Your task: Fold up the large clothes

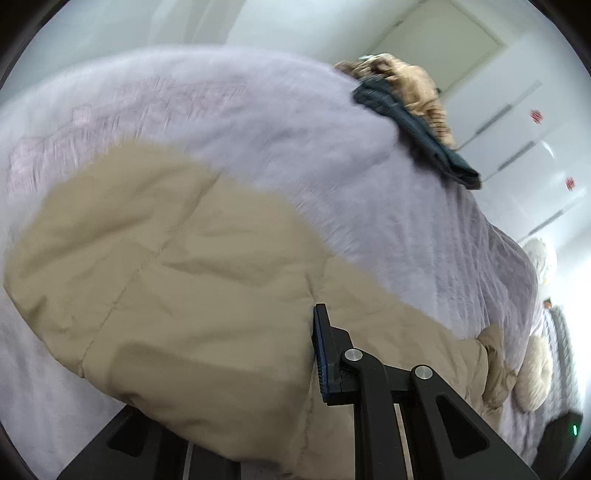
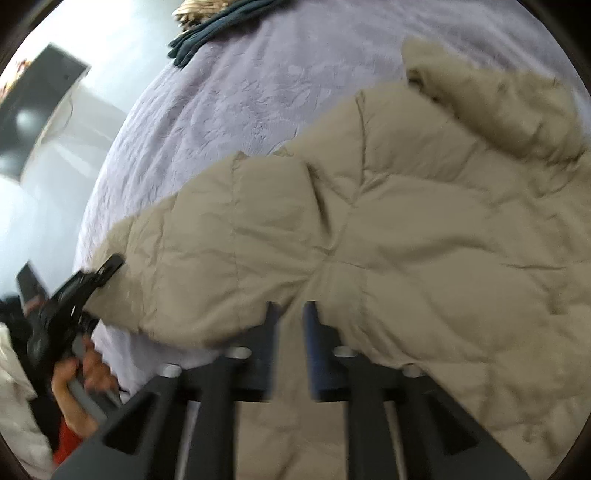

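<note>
Lilac bedspread (image 2: 240,92); one beige coat (image 2: 406,229); two folded garments (image 1: 417,122)

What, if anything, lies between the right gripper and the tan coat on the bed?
Nothing visible does. The right gripper is already at the hem of the tan coat, with coat fabric between its fingers. The dark garment lies far off on the bedspread.

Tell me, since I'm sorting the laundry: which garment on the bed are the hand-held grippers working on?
The beige quilted coat, spread across the near part of the lilac bedspread. The dark teal garment and the tan one lie bunched at the far edge.
</note>
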A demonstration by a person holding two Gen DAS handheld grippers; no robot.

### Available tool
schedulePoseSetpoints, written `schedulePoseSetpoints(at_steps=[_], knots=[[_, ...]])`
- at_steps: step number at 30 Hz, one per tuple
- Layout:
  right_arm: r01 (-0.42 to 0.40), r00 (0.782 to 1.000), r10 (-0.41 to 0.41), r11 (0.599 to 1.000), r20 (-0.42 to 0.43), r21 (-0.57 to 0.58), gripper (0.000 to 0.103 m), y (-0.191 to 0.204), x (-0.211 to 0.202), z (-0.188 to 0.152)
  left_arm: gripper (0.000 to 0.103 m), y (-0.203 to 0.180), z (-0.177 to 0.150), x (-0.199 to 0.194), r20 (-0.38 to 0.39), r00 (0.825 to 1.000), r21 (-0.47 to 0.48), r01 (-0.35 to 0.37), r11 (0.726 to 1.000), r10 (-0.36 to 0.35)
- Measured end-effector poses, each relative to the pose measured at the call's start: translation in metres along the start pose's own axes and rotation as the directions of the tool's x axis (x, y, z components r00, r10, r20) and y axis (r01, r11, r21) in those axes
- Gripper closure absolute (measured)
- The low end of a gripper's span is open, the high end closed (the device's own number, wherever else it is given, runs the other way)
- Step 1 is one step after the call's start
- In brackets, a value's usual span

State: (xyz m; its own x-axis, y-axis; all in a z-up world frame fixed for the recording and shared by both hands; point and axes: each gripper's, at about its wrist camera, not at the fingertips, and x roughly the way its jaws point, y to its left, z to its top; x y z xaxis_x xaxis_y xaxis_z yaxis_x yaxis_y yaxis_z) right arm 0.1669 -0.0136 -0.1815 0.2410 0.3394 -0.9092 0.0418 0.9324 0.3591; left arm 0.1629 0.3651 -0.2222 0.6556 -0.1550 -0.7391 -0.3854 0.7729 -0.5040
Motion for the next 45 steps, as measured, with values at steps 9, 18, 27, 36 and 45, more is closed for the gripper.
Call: schedulePoseSetpoints(at_steps=[9,18,27,36,45], knots=[[-0.043,0.998,0.045,0.998,-0.046,0.045,0.093,-0.002,0.064,0.004,0.084,-0.096,0.013,-0.065,0.055,0.984,0.248,0.153,0.957,-0.172],[-0.133,0.986,0.144,0.983,-0.079,0.130,0.093,-0.043,0.018,0.002,0.084,-0.256,-0.046,-0.071,-0.078,0.931,0.518,0.343,0.784,-0.356],[0.054,0.997,-0.069,0.958,0.043,0.281,0.093,-0.182,-0.089,-0.038,0.084,-0.371,-0.193,-0.008,-0.268,0.926,0.719,0.375,0.585,-0.265],[0.106,0.992,-0.121,0.933,0.023,0.343,0.093,-0.238,-0.107,-0.070,0.031,-0.367,-0.269,0.041,-0.350,0.934,0.756,0.324,0.568,-0.067],[0.148,0.982,-0.166,0.972,0.087,0.185,0.015,-0.225,-0.139,-0.070,0.031,-0.325,-0.228,-0.030,-0.236,0.968,0.727,0.234,0.645,-0.086]])
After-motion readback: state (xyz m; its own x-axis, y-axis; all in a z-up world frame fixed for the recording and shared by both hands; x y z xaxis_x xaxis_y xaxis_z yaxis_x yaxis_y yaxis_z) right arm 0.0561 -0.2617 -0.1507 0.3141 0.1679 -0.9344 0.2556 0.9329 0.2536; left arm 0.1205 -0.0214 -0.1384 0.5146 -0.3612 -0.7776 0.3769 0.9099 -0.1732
